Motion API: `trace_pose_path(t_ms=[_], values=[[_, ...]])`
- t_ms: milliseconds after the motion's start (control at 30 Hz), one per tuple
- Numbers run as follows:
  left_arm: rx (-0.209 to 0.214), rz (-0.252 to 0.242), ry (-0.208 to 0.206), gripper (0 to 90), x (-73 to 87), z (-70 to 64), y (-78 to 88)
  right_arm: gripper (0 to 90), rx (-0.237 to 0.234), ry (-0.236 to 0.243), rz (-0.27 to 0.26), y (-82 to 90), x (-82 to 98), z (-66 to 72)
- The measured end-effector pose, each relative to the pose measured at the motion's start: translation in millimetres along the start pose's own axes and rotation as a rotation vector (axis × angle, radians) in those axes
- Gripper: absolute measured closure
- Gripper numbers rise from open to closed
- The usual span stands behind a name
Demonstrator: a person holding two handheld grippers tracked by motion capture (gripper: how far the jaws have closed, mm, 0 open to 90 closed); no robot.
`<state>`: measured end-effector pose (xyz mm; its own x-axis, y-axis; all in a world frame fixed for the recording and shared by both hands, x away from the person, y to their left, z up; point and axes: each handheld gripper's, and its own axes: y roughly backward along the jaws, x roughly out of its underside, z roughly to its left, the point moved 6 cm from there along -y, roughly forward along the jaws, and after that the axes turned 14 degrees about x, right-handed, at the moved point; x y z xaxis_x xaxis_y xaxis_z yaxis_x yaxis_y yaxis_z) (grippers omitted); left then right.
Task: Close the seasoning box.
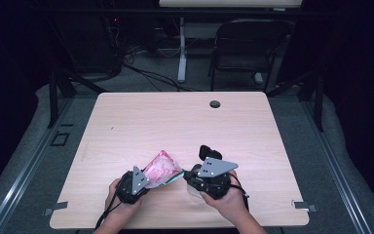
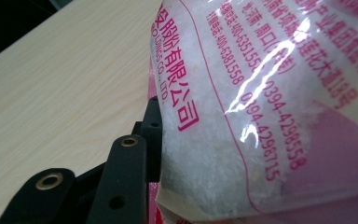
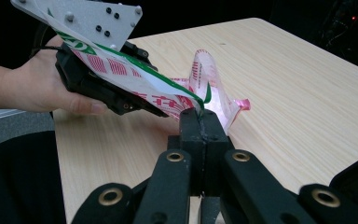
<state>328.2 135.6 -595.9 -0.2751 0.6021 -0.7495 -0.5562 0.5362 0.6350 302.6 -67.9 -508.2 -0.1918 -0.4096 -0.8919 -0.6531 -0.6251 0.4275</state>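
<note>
A clear plastic bag (image 1: 161, 168) with pink print and white grains inside is held up over the near part of the wooden table (image 1: 175, 122). My left gripper (image 1: 150, 183) is shut on it from the left. In the left gripper view the bag (image 2: 242, 116) bulges against one black finger (image 2: 130, 168), and the other finger is hidden behind it. My right gripper (image 1: 185, 176) comes in from the right. Its jaws (image 3: 200, 116) are pressed together, pinching the bag's green-edged corner (image 3: 186, 100) at their tips.
A round cable hole (image 1: 215, 104) sits near the table's far edge. Behind the table stands a dark chair (image 1: 246, 46), with a white desk leg (image 1: 181, 48) and cables on the floor. Metal rails run along both sides of the table.
</note>
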Motion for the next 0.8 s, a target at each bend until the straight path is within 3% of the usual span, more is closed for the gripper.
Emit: trace_pose_path(t_ms=[400,667,800], values=[[-0.066,-0.002,-0.05,66.1,-7.8,1.7,6.5,90.0,-0.004,-0.005,0.003,2.0,0.2,-1.8],[-0.131,0.007,-0.115,66.2,-13.1,3.6,12.0,90.0,-0.004,-0.006,0.007,1.7,0.9,-1.5],[-0.139,0.002,-0.114,66.2,-15.2,3.1,13.0,90.0,-0.004,-0.02,0.014,1.6,2.1,-2.0]])
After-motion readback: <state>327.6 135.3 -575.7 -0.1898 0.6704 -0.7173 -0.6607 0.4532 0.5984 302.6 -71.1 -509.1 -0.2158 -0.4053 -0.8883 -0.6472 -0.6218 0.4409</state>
